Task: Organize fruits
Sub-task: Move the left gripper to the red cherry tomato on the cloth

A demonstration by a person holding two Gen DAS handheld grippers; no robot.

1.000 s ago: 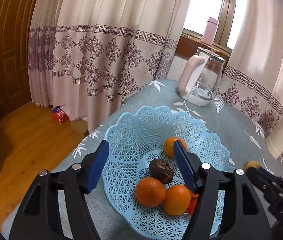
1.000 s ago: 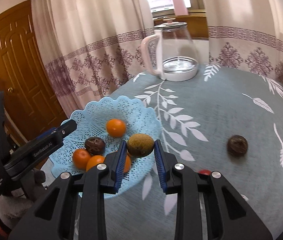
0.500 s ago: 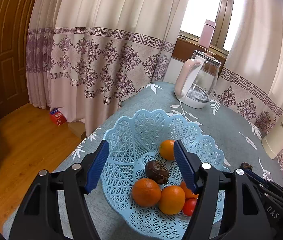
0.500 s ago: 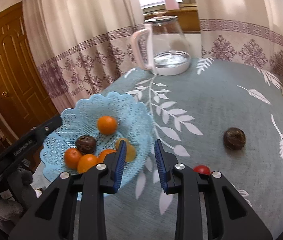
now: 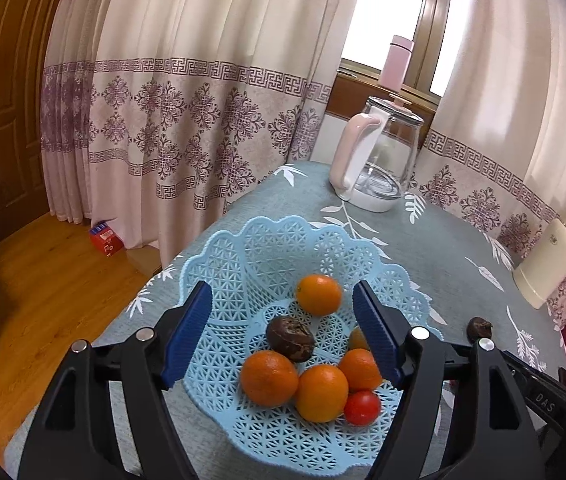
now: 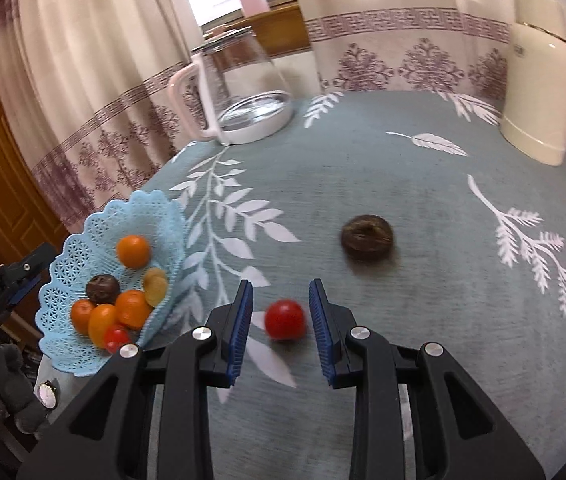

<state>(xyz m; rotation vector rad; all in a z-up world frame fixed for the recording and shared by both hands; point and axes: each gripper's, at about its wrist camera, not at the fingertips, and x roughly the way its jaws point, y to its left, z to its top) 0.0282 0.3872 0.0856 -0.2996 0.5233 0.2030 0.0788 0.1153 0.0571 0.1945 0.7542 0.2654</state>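
Leaf-patterned cloth covered the bench (image 6: 403,184); the right tongs (image 6: 281,326) gaped empty around a red tomato (image 6: 285,319), untouched, the brown fruit (image 6: 367,237) at one o'clock. Left tongs (image 5: 283,336) hung open over the basket (image 5: 267,248).

The basket (image 6: 83,344) is set at the table's (image 6: 423,184) left edge, with fruit lying in it. To its right, a tomato (image 6: 285,319) is placed on the table, a passion fruit (image 6: 367,237) behind it, and the kettle (image 6: 239,96) farther back.

The small yellow-orange fruit (image 5: 357,339) sits half hidden behind the left gripper's blue pad (image 5: 375,334) — the dark brown wrinkled fruit (image 6: 367,237) on the table is motion-blurred.
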